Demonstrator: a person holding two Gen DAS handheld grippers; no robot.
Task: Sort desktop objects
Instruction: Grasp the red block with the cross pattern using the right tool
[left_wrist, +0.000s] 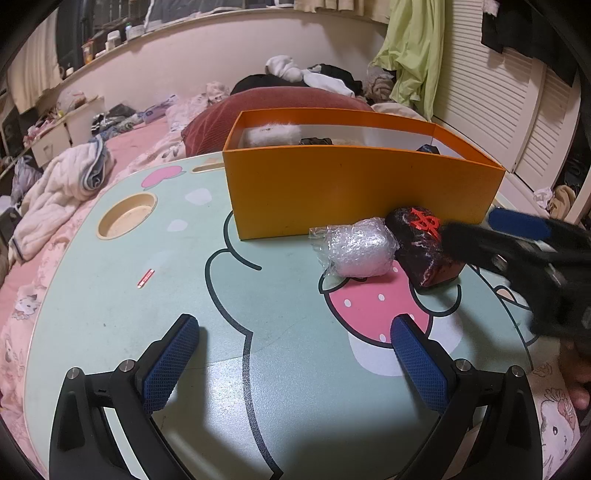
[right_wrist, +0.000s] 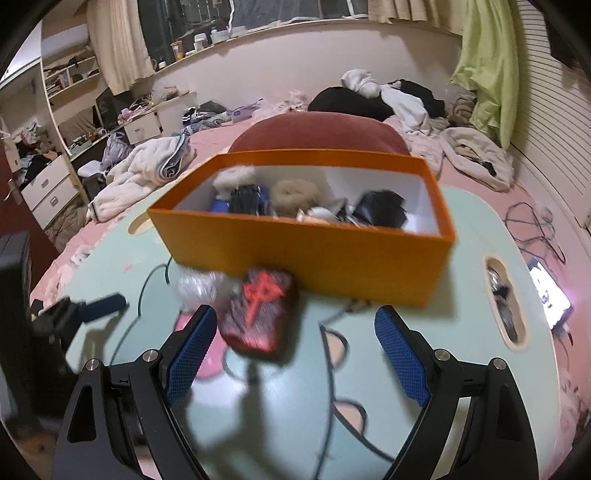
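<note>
Resting on the mint-green lap table (left_wrist: 122, 306), a black block with a red emblem (left_wrist: 424, 247) is seen just in front of the long wall of an orange box (left_wrist: 354, 192). Its near end lies over a pink spotted patch printed on the tabletop. Just to its left a wad of clear bubble wrap (left_wrist: 360, 251) is found, touching or nearly touching the block; which cannot be told.

Inside the box, as shown by the right wrist view, a jumble of small things is held: a pale fluffy item (right_wrist: 232, 177), a tan furry ring (right_wrist: 295, 194) and dark objects (right_wrist: 380, 208).

The right gripper (right_wrist: 291, 354) is held with its blue-padded fingers spread wide apart, nothing being clasped; the block (right_wrist: 258, 314) is seen near its left finger, blurred. In the left wrist view this gripper (left_wrist: 517, 240) is blurred, reaching in from the right close to the block.

The left gripper (left_wrist: 295, 358) is likewise spread wide with nothing between its pads, above bare tabletop well short of the block and wrap.

A round cup recess (left_wrist: 127, 216) is set in the table's far left part, and a small red strip (left_wrist: 146, 278) lies on the surface nearby. Beyond the table, a dark red cushion (left_wrist: 229, 122) and scattered clothes are seen on a pink bed.
</note>
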